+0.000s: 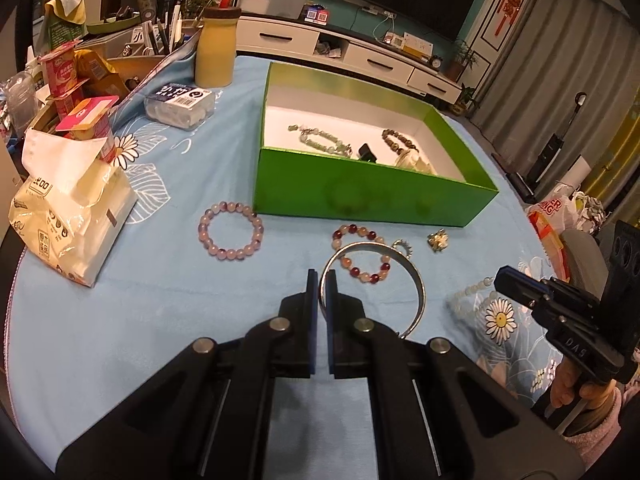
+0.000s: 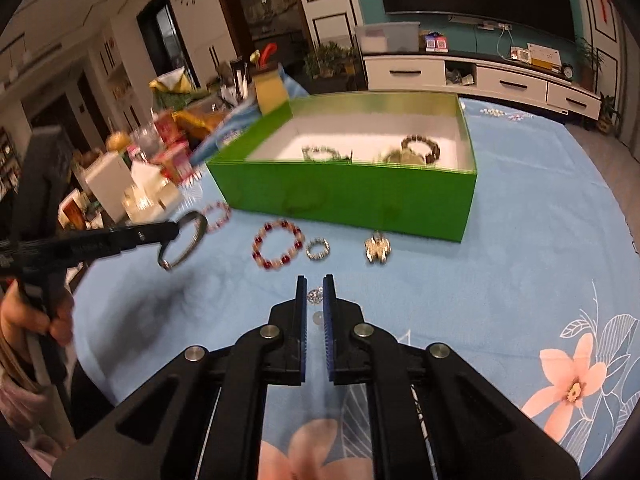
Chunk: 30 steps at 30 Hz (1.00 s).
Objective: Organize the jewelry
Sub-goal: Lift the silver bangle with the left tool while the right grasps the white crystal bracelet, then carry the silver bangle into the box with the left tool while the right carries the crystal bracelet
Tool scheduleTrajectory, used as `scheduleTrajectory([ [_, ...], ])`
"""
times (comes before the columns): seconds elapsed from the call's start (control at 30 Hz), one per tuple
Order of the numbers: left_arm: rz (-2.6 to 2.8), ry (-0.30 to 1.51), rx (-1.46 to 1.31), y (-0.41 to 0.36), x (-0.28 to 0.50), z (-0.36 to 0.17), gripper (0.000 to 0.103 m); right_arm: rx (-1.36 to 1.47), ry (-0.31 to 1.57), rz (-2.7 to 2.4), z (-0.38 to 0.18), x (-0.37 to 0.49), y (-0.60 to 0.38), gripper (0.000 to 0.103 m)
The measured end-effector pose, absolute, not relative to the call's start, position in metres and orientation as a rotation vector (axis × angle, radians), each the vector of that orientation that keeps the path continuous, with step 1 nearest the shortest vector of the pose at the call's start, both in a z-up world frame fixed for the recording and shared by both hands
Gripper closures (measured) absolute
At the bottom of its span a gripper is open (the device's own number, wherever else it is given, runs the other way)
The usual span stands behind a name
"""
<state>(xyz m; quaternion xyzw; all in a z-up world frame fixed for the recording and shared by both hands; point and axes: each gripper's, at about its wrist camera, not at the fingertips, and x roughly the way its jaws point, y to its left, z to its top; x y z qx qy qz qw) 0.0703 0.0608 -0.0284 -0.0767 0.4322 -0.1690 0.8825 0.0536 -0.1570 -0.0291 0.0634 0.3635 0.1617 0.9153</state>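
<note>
My left gripper (image 1: 322, 276) is shut on a silver bangle (image 1: 416, 280) and holds it above the blue tablecloth; the bangle also shows in the right wrist view (image 2: 188, 240). The green box (image 1: 372, 196) holds several bracelets. On the cloth lie a pale purple bead bracelet (image 1: 231, 230), a red-and-pink bead bracelet (image 2: 278, 249), a small ring (image 2: 318, 249), a metal charm (image 2: 377, 252) and a white bead string (image 1: 470, 294). My right gripper (image 2: 316, 280) is nearly closed and empty, just above a small sparkly piece (image 2: 316, 295).
A tissue pack (image 1: 72, 216), snack cartons (image 1: 86, 120), a small white case (image 1: 180, 106) and a yellow bottle (image 1: 216, 48) crowd the table's left side. The table edge curves on the right, with bags (image 1: 556, 208) beyond it.
</note>
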Motion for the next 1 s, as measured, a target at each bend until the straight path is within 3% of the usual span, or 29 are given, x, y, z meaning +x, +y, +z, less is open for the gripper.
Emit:
scheduleTrajectory([
  [1.0,-0.368,0.888,-0.165,0.046,0.059,0.003,0.098,0.2,0.623,0.324,0.0,0.033,-0.168,0.096],
])
